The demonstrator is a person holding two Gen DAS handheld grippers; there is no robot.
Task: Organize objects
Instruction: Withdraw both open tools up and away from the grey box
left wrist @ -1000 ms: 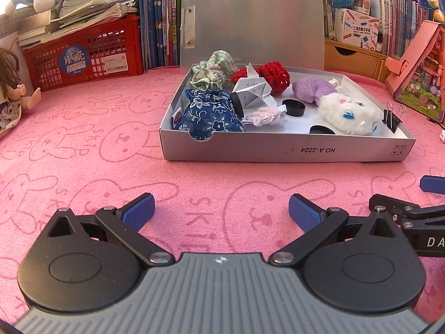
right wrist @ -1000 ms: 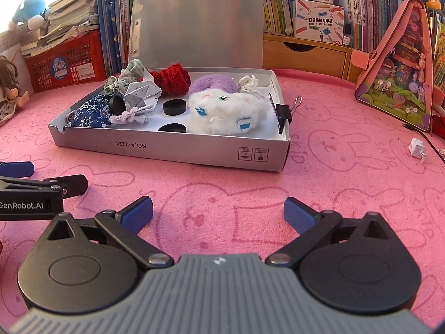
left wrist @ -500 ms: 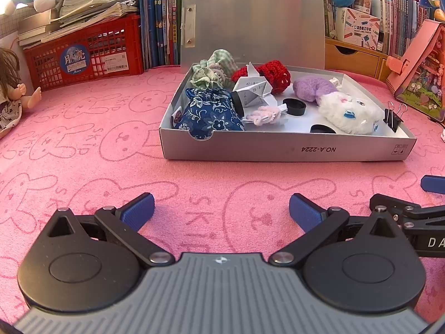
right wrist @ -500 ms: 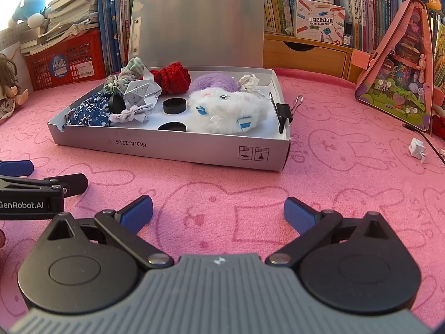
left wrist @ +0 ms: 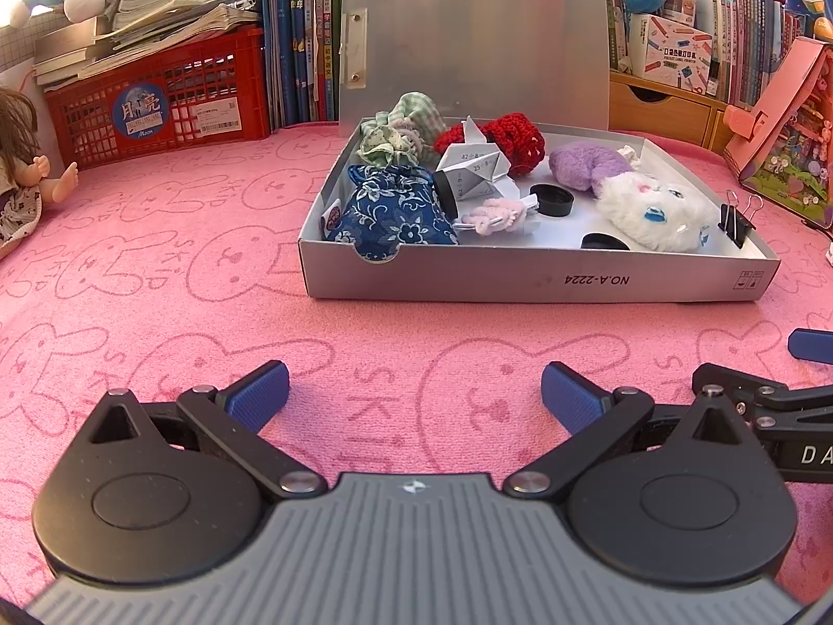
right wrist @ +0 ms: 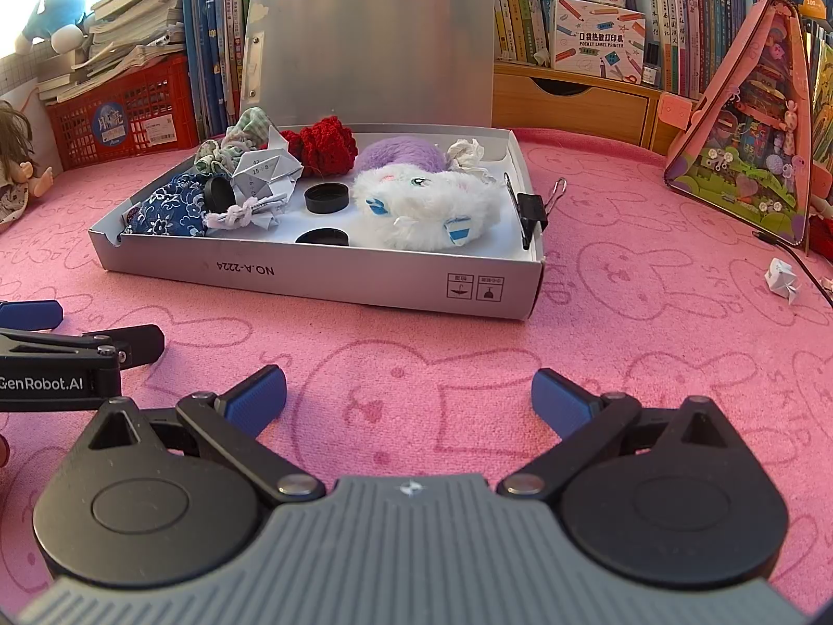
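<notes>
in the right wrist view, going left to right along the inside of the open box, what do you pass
blue floral pouch → folded paper → black cap → white plush toy → black binder clip

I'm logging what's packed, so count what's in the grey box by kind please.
In the grey box:
Fabric or yarn pieces: 5
Plush toys: 2
Black caps: 3
Folded paper: 1
Crumpled paper: 1
Binder clip, on the wall: 1
Total: 13

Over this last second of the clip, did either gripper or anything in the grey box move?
Nothing visibly changed. Both the left gripper and right gripper stay open and empty above the pink mat, and the grey box with its contents sits as before.
</notes>
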